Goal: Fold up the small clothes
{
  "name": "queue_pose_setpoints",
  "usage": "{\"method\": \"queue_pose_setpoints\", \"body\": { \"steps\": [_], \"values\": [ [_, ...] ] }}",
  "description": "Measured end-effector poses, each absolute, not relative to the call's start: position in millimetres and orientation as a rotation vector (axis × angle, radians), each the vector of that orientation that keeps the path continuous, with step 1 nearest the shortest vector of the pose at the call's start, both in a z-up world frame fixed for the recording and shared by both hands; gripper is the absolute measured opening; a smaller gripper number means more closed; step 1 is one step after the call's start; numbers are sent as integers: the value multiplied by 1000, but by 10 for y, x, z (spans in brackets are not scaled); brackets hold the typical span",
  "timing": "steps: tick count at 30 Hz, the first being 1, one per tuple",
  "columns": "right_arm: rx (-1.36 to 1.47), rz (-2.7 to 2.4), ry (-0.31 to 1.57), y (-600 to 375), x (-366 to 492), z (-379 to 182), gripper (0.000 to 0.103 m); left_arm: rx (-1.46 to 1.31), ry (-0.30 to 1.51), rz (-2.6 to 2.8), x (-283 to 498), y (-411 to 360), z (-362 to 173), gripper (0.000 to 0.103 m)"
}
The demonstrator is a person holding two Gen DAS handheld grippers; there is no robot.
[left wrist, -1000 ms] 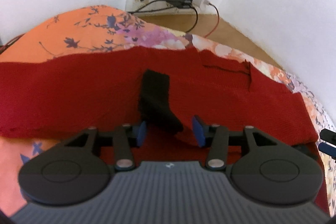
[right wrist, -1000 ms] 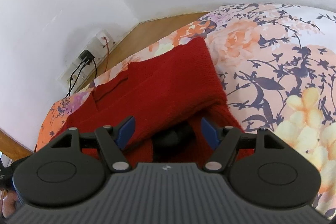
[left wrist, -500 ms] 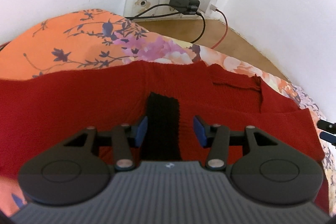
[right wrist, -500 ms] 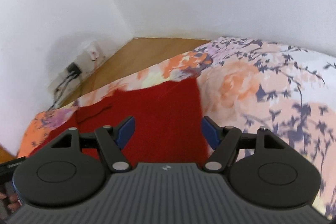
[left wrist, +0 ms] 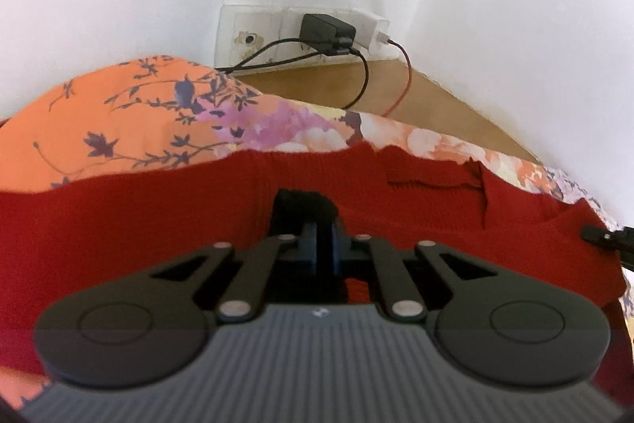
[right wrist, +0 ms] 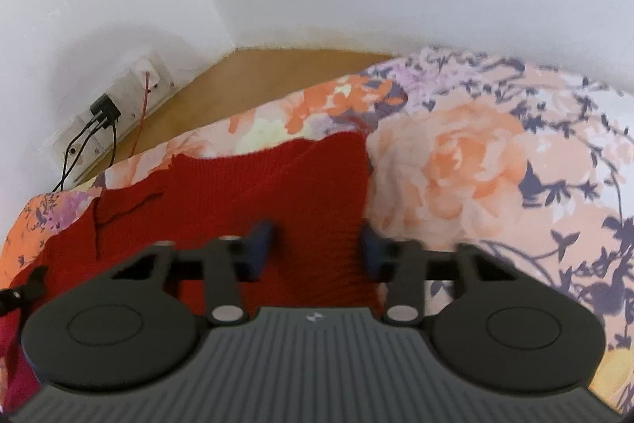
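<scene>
Okay, my left claw [left wrist: 323, 244] has just snapped together on the black knit piece [left wrist: 305, 205] at lower centre of the left wrist view, blue pads pinching it, black fabric sticking up just above them. It sits on the red knit garment [left wrist: 158, 224], which spreads flat across the middle of the frame on the floral bedsheet [left wrist: 119, 113]. In the right wrist view my right claw [right wrist: 317, 244] has just been closing; in the frame the blue fingers [right wrist: 259, 244] are apart with the garment's right edge between them, pads not pressing it. Upper centre of the left view: wall socket strip [left wrist: 253, 34] with a black charger [left wrist: 323, 30] and cables down to the wooden floor [left wrist: 436, 98]
</scene>
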State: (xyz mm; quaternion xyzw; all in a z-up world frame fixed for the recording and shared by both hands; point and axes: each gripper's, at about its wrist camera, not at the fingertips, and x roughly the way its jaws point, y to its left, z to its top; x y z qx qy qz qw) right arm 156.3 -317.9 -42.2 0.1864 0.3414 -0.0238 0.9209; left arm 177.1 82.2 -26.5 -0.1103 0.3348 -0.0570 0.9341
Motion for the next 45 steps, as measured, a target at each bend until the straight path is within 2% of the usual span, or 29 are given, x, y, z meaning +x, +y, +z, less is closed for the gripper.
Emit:
{"method": "queue_pose_setpoints", "body": {
  "steps": [2,5,10,13,15,16,18,20,30,37,45],
  "values": [
    [418,-40,658,-3235,1515,-372,18,-215,689,-113,1831,807,-280,8],
    [430,-59,605,-3272,1458,-301,17,-194,725,-109,1930,770,-358,9],
    [396,-108,639,-3260,1523,-405,17,-185,744,-95,1944,763,-420,12],
    [408,-118,671,-3292,1557,-495,21,-183,754,-94,1942,758,-396,18],
    [418,-105,675,-3312,1542,-494,38,-188,756,-85,1922,760,-368,30],
    [426,-99,677,-3324,1537,-484,43,-187,759,-78,1910,759,-353,34],
    [431,-101,677,-3324,1519,-454,67,-185,766,-59,1871,765,-315,47],
    [433,-105,667,-3308,1485,-415,75,-189,778,-45,1822,781,-271,50],
    [467,-62,627,-3177,1156,-145,83,-258,835,-7,1353,1137,5,51],
    [506,-29,617,-3055,873,-17,84,-280,801,118,1023,1520,228,51],
    [525,19,610,-2776,660,83,86,-330,819,272,821,2100,148,51]
  ]
}}
